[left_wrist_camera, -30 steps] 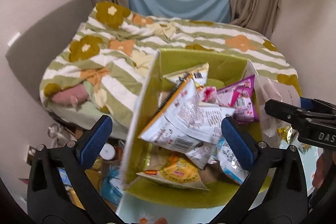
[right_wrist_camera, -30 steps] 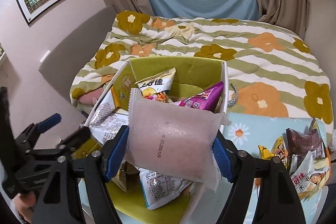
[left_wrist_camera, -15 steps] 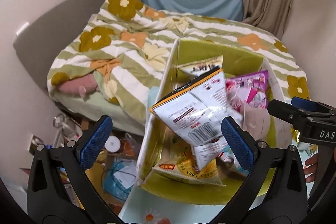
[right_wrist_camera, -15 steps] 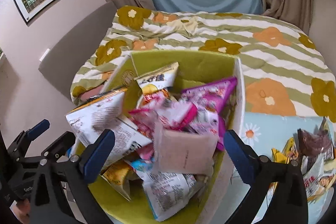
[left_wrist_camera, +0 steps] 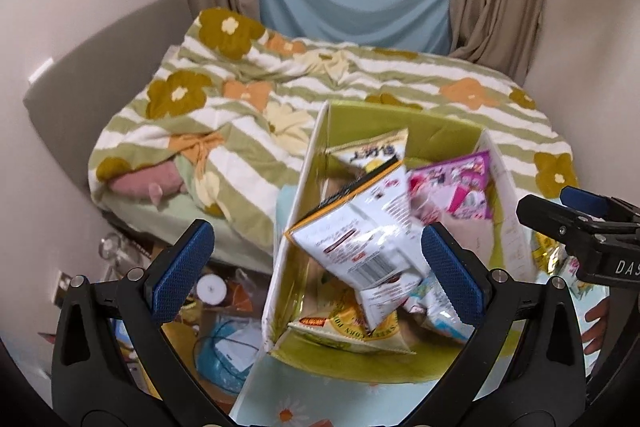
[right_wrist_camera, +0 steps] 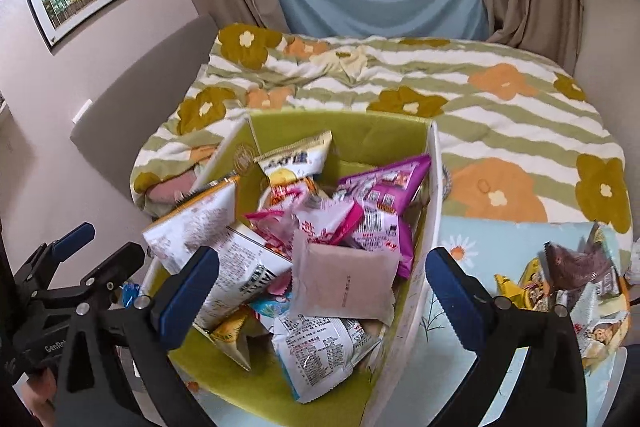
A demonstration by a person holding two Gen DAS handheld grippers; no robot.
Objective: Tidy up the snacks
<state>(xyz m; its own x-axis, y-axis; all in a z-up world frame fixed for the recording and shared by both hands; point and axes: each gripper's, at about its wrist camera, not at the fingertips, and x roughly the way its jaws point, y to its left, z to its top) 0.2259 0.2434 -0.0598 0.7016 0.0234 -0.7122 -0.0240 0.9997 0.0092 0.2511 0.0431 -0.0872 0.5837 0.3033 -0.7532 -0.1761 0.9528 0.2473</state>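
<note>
With both the left gripper (left_wrist_camera: 316, 267) and right gripper (right_wrist_camera: 322, 285) spread wide and empty, the pink packet (right_wrist_camera: 346, 285) rests atop the heaped green box (right_wrist_camera: 352, 131), where an overfilled, loosely stacked pile risks spilling over its wall.

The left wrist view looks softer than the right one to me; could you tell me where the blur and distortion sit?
Left wrist view: motion blur smears the white snack bag and box; the left gripper stays sharp. Right wrist view: crisper, the pink packet readable. Both: fisheye bends the curtains, dark corners.
</note>
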